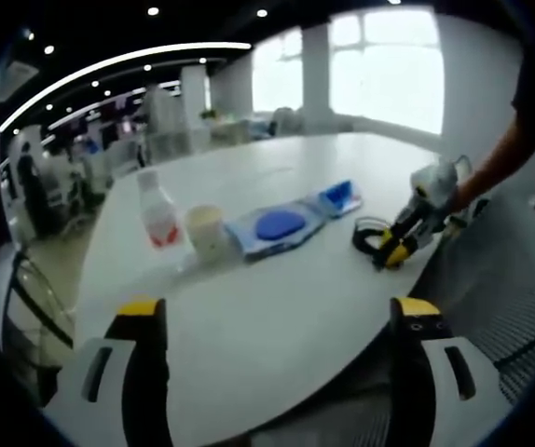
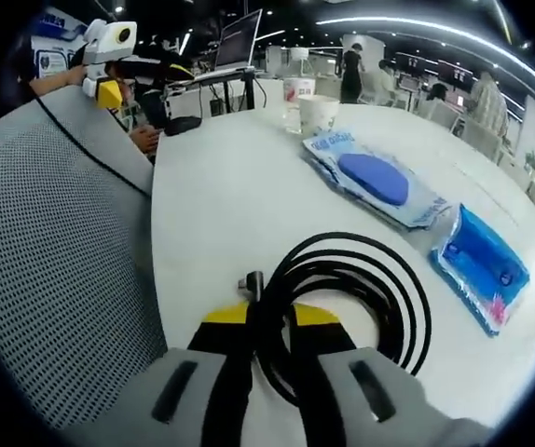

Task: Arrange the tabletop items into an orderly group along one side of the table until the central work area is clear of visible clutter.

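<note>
Left gripper view: left gripper (image 1: pixel 277 321) held above the near table (image 1: pixel 277 307) edge, jaws wide apart, nothing between them. Across the table, a row of things: plastic bottle (image 1: pixel 158 212), paper cup (image 1: pixel 206 231), flat pack with a blue disc (image 1: pixel 277 226), small blue packet (image 1: pixel 340 196), each touching or just beside the next. Further right, near the table rim, the right gripper (image 1: pixel 396 251) down at a coiled black cable (image 1: pixel 372 237), a person's arm behind it. Right gripper view: jaws closed around the near side of the cable coil (image 2: pixel 356 298), strands running between the yellow-tipped fingers (image 2: pixel 226 317); a plug end sticking up just beside them. Blue packet (image 2: pixel 482 265) just beside the coil on the right, flat pack (image 2: pixel 379 182) beyond, cup (image 2: pixel 319 114) and bottle (image 2: pixel 294 102) at the far end. Mesh chair back (image 2: pixel 53 251) close against the table edge on the left, the other gripper (image 2: pixel 109 65) above it. Likely trouble: only part of the coil looks pinched, so lifting could let loops unwind and drag, sweeping the blue packet or catching on the chair. Coil near the rim, so a slip could drop it off the edge. Bare table between coil and chair side, and broad open surface in front of the row, free for sliding.
</note>
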The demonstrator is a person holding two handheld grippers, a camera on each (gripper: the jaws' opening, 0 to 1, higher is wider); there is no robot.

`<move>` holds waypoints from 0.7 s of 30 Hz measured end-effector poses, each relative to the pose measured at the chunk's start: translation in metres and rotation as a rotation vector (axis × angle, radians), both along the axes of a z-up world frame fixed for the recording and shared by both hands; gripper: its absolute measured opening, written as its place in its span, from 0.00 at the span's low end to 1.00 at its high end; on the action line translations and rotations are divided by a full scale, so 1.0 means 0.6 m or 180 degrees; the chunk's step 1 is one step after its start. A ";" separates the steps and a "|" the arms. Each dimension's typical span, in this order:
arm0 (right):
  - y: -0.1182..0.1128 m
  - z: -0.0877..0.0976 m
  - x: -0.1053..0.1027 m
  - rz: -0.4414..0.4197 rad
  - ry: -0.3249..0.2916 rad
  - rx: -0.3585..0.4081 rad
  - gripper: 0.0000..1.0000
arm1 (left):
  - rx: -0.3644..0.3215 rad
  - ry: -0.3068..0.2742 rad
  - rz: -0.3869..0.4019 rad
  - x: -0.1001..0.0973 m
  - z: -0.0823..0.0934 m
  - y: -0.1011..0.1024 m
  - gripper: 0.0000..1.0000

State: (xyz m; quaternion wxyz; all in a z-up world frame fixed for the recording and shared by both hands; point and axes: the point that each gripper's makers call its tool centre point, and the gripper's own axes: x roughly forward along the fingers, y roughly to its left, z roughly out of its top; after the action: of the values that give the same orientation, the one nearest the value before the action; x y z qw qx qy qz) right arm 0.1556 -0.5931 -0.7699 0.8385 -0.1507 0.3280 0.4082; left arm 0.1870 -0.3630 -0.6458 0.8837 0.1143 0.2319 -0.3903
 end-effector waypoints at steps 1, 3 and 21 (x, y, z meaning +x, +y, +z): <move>0.000 0.000 0.001 -0.0032 0.0019 0.0025 0.14 | 0.0000 0.0001 -0.0005 0.000 0.000 0.000 0.96; 0.000 0.000 0.001 -0.0029 0.0014 0.0022 0.13 | 0.0002 0.0006 -0.0012 -0.001 -0.001 -0.001 0.96; -0.002 0.020 0.002 -0.0032 -0.0139 -0.0097 0.09 | 0.0005 0.0007 -0.0068 -0.004 0.000 -0.005 0.96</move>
State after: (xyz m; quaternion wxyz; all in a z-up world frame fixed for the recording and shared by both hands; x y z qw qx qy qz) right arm 0.1566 -0.5942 -0.7582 0.8451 -0.1707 0.3166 0.3955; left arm 0.1849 -0.3658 -0.6458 0.8791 0.1170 0.2318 -0.3996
